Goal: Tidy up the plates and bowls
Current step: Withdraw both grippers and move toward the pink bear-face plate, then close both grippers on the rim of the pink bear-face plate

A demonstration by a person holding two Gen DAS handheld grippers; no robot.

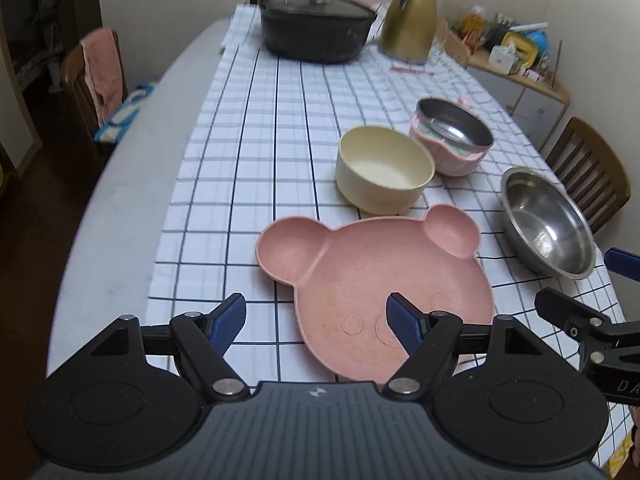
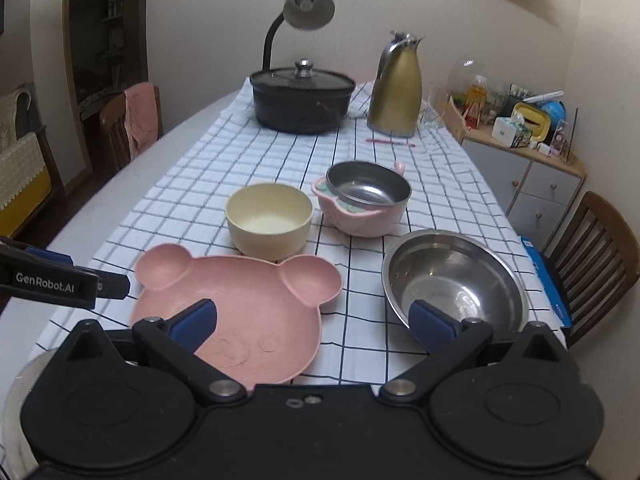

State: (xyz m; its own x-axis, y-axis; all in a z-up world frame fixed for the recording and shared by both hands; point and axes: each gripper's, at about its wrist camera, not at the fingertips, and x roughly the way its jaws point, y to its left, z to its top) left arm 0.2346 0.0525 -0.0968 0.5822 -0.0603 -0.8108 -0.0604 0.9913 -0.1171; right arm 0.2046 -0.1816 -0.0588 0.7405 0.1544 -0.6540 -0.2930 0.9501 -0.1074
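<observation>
A white cloth (image 2: 192, 168) ruled with a dark grid of thin lines covers the pale grey desk (image 1: 132, 184). On it lies a dusty pink bear-face plate (image 2: 256, 316); behind that plate stands a cream bowl (image 2: 269, 218), beside which a silver steel bowl (image 2: 368, 186) sits in a pink holder (image 2: 360, 226). A bare steel bowl (image 2: 456, 280) gleams grey. Further back are a black pot (image 2: 302, 100) and a gold jug (image 2: 396, 94).

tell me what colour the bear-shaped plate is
Pink, a pale speckled pink. The bear-shaped plate shows best in the right wrist view.
</observation>
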